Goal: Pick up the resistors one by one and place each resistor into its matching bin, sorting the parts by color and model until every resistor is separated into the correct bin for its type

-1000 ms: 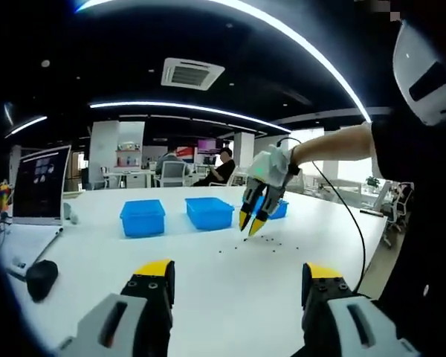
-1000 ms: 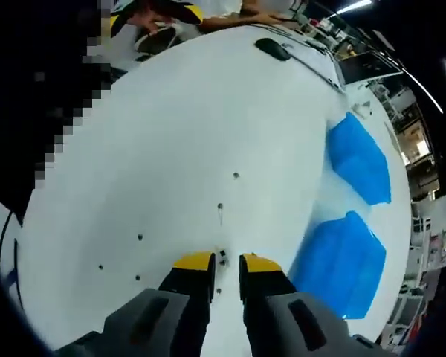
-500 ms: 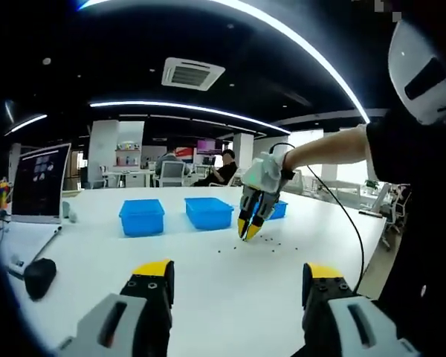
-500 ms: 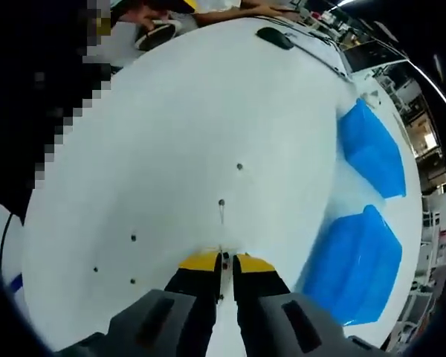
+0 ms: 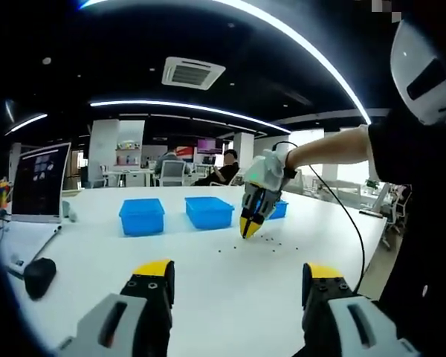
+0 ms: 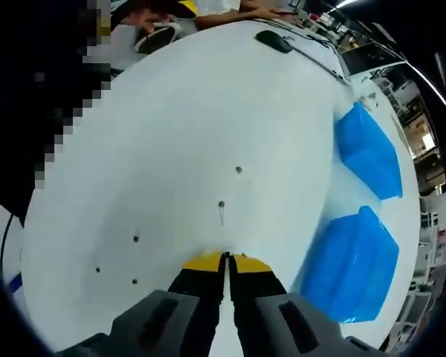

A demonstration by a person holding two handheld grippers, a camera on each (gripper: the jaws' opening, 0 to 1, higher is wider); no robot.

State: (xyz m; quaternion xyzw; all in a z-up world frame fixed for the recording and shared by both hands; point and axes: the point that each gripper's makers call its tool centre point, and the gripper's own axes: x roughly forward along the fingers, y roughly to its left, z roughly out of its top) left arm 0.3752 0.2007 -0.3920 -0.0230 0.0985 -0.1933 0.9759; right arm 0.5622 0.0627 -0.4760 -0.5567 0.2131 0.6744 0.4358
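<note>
Several small dark resistors (image 6: pixel 221 204) lie scattered on the white table (image 6: pixel 171 111) near blue bins (image 6: pixel 353 264), the right gripper (image 6: pixel 225 262) pinched closed above them, the left gripper (image 5: pixel 238 279) spread wide.

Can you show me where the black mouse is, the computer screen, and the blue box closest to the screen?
Black computer mouse (image 5: pixel 41 277): left gripper view, top of its body.
Dark computer screen (image 5: pixel 41 184): left gripper view, middle of the display.
Blue plastic bin (image 5: pixel 142 218): left gripper view, front wall.

Bright ceiling strips (image 5: pixel 186 108); glare perhaps whitens table (image 6: pixel 186 111); edges warp.
</note>
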